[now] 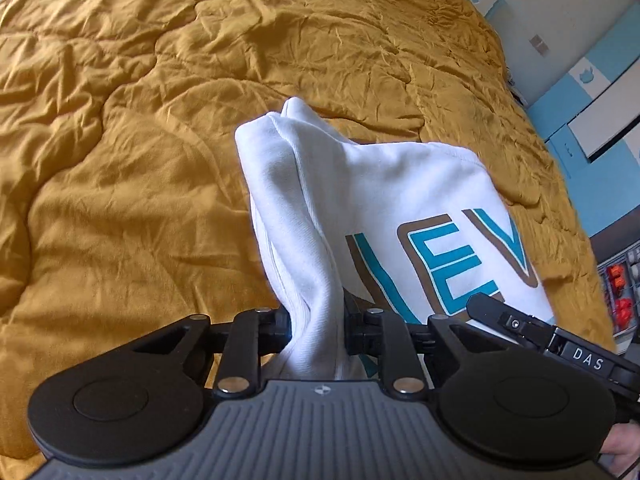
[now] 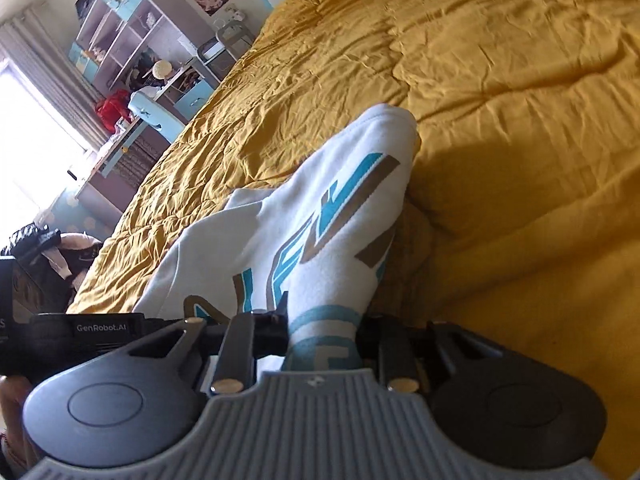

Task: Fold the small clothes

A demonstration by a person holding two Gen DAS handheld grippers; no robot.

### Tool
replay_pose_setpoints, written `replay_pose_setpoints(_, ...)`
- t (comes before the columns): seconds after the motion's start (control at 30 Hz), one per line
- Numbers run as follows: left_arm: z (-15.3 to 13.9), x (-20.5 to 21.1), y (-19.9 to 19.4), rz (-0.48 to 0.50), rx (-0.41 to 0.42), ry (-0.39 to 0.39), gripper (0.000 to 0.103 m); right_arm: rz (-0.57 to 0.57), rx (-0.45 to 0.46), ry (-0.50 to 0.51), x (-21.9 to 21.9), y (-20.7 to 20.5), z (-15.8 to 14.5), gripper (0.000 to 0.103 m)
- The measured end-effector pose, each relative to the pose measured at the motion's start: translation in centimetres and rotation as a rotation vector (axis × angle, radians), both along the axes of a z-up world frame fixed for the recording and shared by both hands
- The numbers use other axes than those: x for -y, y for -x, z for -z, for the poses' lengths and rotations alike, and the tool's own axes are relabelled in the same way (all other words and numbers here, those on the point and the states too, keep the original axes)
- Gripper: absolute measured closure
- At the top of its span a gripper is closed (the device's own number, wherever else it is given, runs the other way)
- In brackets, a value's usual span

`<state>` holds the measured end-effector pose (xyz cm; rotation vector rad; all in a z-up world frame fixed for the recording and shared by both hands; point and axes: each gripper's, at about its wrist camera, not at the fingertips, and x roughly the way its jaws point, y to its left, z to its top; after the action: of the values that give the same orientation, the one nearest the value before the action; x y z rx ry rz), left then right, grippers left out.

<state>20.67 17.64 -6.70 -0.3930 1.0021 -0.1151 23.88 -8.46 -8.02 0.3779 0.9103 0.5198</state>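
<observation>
Both claws were clamped on the white printed garment: the left claw on a bunched edge, the right claw on printed cloth. It hung toward twelve o'clock over the mustard bedspread, seemingly soft, light and floppy; hems or corners looked best to grip.

My left hand-held gripper pinches a bunched fold of a white sweatshirt with blue-and-brown lettering, lifted above the rumpled mustard bedspread. At lower right, the right hand-held gripper reaches onto the same garment beside mine.
</observation>
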Motion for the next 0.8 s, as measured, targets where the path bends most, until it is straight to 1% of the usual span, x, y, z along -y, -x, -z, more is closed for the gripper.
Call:
replay_pose_setpoints(0.07,-1.3,1.5,0.6,0.017,0.04,-0.089,0.081,-0.022,0.043,0.054,-0.6,0.3,-1.1,0.086)
replay_pose_setpoints(0.13,-2.3,2.4,1.1,0.019,0.069,-0.132,0.082,-0.042,0.089,0.08,-0.7,0.4,-2.1,0.086)
replay_pose_setpoints(0.23,-3.5,3.3,1.5,0.024,0.098,-0.128,0.082,-0.047,0.151,0.099,0.9,1.2,-3.2,0.086)
replay_pose_setpoints(0.37,-4.9,5.6,1.4,0.047,0.13,-0.142,0.082,-0.037,0.172,0.087,3.4,1.4,-4.7,0.086)
replay_pose_setpoints(0.57,-6.5,9.4,1.1,0.1,0.16,-0.084,0.082,-0.017,0.205,0.09,8.3,2.1,-6.7,0.086)
replay_pose_setpoints(0.7,-7.3,13.5,0.7,0.165,0.19,-0.058,0.082,0.004,0.2,0.084,13.9,2.0,-7.8,0.086)
replay_pose_setpoints(0.8,-7.4,17.2,0.3,0.202,0.206,-0.017,0.082,0.016,0.209,0.101,18.5,1.9,-8.6,0.086)
